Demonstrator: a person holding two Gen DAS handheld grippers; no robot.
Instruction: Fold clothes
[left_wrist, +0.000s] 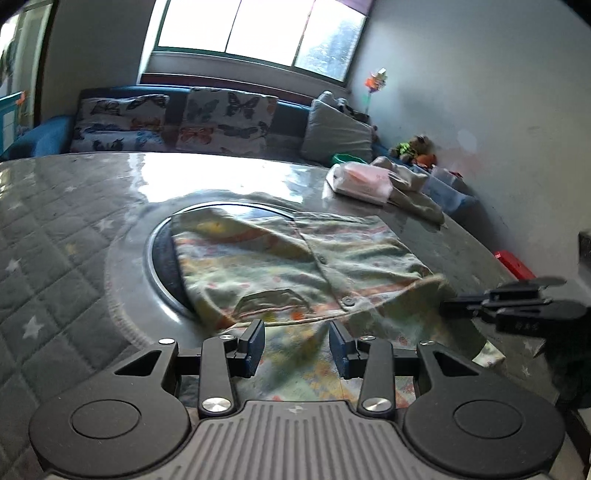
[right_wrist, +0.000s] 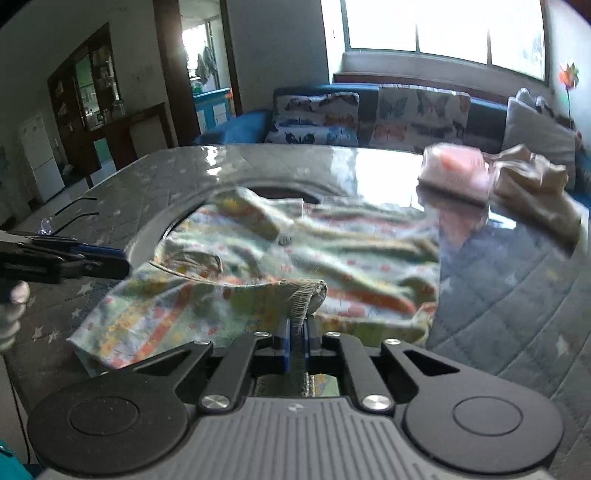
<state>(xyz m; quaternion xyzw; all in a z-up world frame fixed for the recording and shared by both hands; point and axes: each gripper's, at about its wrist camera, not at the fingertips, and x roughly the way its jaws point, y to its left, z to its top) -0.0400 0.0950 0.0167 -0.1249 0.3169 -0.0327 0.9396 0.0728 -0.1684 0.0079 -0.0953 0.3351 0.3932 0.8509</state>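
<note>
Patterned shirt (left_wrist: 295, 266): one item, pale green with orange and yellow print, buttoned placket and chest pocket, lying mostly flat across the middle of the table (left_wrist: 55, 240), partly over the round inset plate (left_wrist: 162, 258) at its centre, with one part trailing off the near edge toward me. My right gripper (right_wrist: 297, 332) is pinched tight on the ribbed cuff (right_wrist: 304, 291) and lifts it clear of the cloth beneath; my left gripper (left_wrist: 296, 345) stands with its jaws apart over the near hem, holding nothing. Risks, as I judge them: the cuff is held by a narrow bite and may slip if I pull sideways; the glossy cover lets the whole shirt slide rather than crease; the hanging part may drag the garment off the near edge; the empty gripper may pick up only one layer. Other stock: a pink-and-white packet (right_wrist: 456, 168) and a beige garment (right_wrist: 535, 184) at the far right corner, apart from the shirt. Room: the far left of the table is open; a folding sweep to the right would run toward that corner pile.
</note>
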